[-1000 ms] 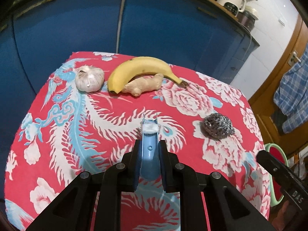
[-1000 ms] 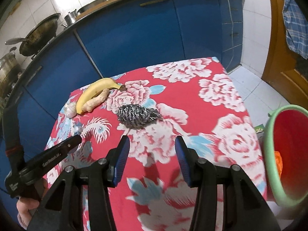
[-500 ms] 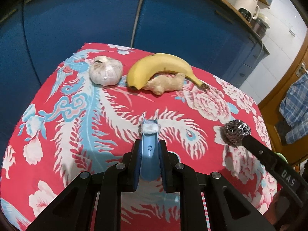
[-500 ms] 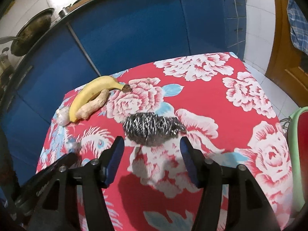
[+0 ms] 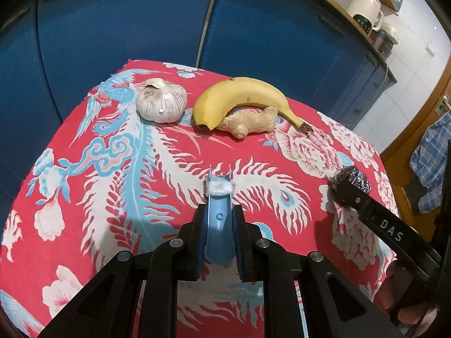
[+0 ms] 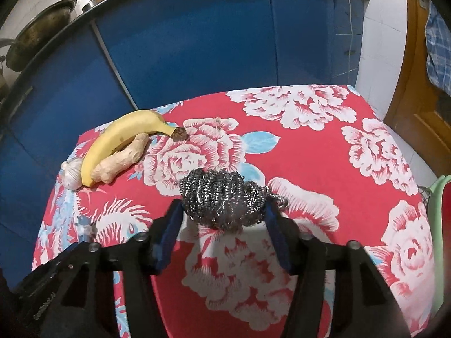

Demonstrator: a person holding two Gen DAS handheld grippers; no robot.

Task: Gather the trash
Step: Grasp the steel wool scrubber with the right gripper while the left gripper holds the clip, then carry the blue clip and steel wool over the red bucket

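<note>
Left gripper [image 5: 219, 235] hovers over the red floral tablecloth [image 5: 118, 197], angled down toward the far edge, fingers clamped on a blue plastic piece [image 5: 219, 225] with a white fluffy wad [image 5: 219, 188] at its tip. Right gripper [image 6: 222, 225] reaches in low from the right, jaws spread wide, straddling the steel wool scourer [image 6: 222, 200] lying on the cloth; pads look close to its sides, can't tell if touching. Banana [image 5: 239, 98], ginger root [image 5: 249, 122] touching it, garlic bulb [image 5: 161, 104] just beside, all near the far edge. Green-rimmed red bin [image 6: 441, 239] past the table's right side.
</note>
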